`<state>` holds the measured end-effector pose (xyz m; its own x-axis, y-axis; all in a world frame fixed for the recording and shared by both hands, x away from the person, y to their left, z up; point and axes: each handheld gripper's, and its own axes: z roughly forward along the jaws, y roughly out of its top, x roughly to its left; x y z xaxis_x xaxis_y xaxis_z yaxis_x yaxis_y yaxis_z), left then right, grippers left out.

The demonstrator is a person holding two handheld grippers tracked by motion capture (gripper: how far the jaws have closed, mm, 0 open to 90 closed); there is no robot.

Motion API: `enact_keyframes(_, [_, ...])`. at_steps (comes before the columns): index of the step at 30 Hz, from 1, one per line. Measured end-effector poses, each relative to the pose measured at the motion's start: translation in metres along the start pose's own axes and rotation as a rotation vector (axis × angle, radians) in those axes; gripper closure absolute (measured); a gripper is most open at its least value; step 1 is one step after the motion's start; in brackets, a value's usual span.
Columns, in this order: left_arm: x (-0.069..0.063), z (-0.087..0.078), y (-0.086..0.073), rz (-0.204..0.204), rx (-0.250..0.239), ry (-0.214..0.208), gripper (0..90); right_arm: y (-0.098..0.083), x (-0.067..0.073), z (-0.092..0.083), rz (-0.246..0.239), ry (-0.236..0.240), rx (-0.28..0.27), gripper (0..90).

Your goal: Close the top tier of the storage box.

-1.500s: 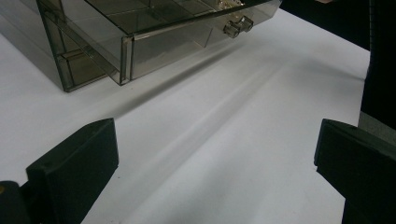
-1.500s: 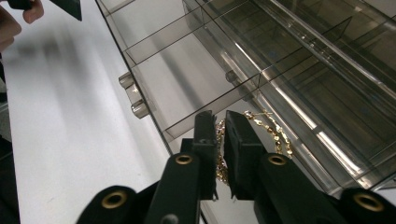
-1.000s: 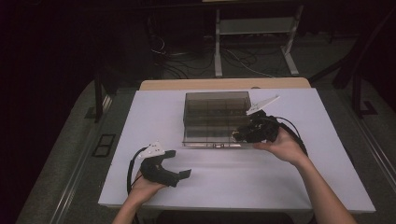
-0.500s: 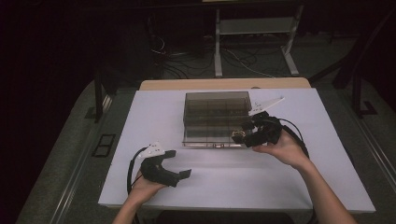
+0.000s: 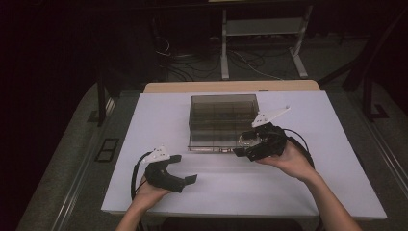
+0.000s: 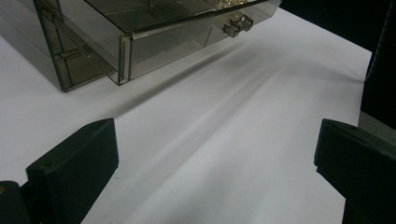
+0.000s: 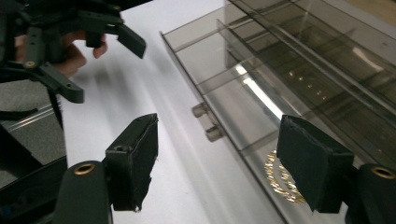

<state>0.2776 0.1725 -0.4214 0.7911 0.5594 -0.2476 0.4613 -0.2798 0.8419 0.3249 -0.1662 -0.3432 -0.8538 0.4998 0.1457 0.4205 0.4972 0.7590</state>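
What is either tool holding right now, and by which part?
Nothing. The left tool is open over bare table; the right tool is open beside the drawer, gripping neither knob.

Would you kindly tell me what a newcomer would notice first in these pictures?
Most striking is the smoky clear drawer box at the middle of the white table, its bottom drawer pulled partly out with a gold chain inside. The right gripper hovers open at that drawer; the left gripper waits open nearer the person.

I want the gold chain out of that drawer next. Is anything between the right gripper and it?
Nothing visible. The drawer is pulled partly out, and the gold chain lies in it uncovered, just ahead of the right gripper, whose jaws stand open.
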Motion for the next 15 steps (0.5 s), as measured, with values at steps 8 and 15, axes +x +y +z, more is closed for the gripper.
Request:
enact_keyframes(8, [0.0, 0.0, 0.0, -0.003, -0.002, -0.001, 0.0, 0.001, 0.011, 0.007, -0.031, 0.025, 0.007, 28.2])
enact_keyframes(15, [0.0, -0.001, 0.0, -0.001, -0.001, 0.0, 0.0, 0.0, 0.021, 0.016, -0.059, 0.071, 0.03, 24.7])
